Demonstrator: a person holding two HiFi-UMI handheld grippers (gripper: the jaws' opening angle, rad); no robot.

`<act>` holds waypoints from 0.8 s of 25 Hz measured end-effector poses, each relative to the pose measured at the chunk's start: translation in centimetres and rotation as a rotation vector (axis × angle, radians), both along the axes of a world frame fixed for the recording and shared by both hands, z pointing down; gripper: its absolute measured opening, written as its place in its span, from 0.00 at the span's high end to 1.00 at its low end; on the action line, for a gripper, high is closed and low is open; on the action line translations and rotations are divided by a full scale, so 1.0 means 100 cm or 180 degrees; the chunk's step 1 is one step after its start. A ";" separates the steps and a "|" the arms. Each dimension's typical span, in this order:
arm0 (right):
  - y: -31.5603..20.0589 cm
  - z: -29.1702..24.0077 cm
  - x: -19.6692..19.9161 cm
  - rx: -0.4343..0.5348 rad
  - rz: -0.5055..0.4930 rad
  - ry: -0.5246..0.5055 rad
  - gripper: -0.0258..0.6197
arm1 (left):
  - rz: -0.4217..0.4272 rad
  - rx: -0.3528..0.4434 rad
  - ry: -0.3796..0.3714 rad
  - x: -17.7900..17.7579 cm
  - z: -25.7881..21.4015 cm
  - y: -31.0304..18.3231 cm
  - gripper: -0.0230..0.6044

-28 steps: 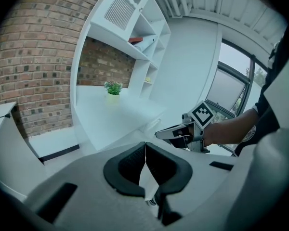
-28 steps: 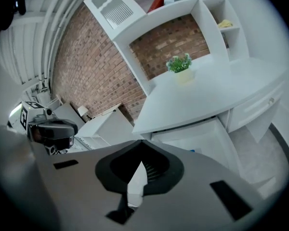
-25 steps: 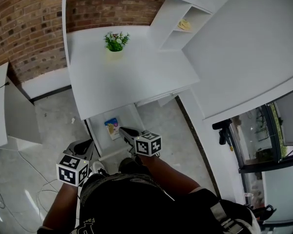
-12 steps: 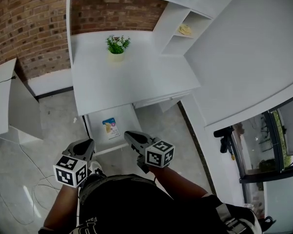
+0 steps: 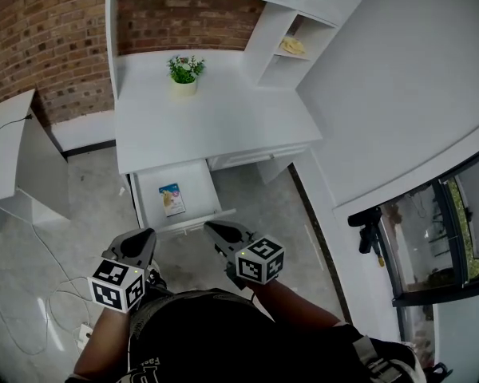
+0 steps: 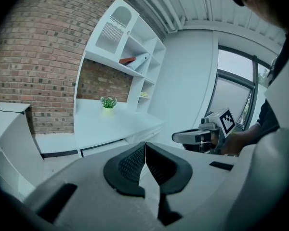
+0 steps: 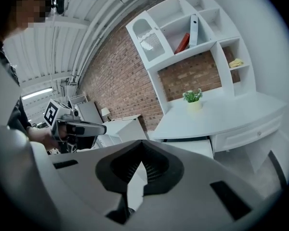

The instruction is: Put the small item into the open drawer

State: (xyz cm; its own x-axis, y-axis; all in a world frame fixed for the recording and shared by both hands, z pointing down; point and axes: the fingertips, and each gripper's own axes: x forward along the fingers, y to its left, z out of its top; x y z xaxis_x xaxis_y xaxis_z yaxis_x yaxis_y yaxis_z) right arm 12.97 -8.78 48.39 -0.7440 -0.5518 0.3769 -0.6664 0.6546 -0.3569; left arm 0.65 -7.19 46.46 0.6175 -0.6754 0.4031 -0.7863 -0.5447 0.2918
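Note:
The small item [image 5: 172,199], a colourful flat packet, lies inside the open drawer [image 5: 196,188], which is pulled out from under the white desk [image 5: 215,126]. Both grippers hang in front of the drawer, apart from it. My left gripper [image 5: 144,234] is shut with nothing between its pads [image 6: 135,160]. My right gripper [image 5: 212,229] is also shut and empty, its pads [image 7: 151,165] meeting. In the left gripper view the right gripper [image 6: 195,136] shows at the right. In the right gripper view the left gripper [image 7: 82,128] shows at the left.
A potted plant [image 5: 184,72] stands at the back of the desk. A white shelf unit [image 5: 291,54] rises at its right, against a brick wall [image 5: 48,38]. A white cabinet [image 5: 16,166] stands to the left, with cables [image 5: 32,309] on the floor.
Both grippers have drawn back from the drawer towards the person; the right one was beside the packet a second ago. The packet stays in the drawer.

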 end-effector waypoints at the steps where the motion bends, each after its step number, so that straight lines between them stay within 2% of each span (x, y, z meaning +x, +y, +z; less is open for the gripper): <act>1: 0.006 -0.001 0.004 -0.0001 -0.0007 -0.0012 0.96 | -0.0022 0.0008 0.0004 0.003 -0.002 0.006 0.93; 12: 0.059 0.002 0.031 -0.0017 -0.0096 -0.0052 0.96 | -0.0202 0.0003 -0.0075 0.020 -0.001 0.067 0.93; 20: 0.078 0.004 0.036 -0.0017 -0.0165 -0.0017 0.96 | -0.0252 -0.0037 -0.0130 0.023 0.004 0.085 0.93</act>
State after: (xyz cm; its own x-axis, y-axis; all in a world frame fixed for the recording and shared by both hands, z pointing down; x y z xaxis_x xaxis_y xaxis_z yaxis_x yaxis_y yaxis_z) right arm 16.59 -1.03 48.81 -0.7735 -0.5105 0.3757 -0.6297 0.6863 -0.3639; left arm 2.93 1.31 46.85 0.5454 -0.7165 0.4350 -0.8380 -0.4772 0.2646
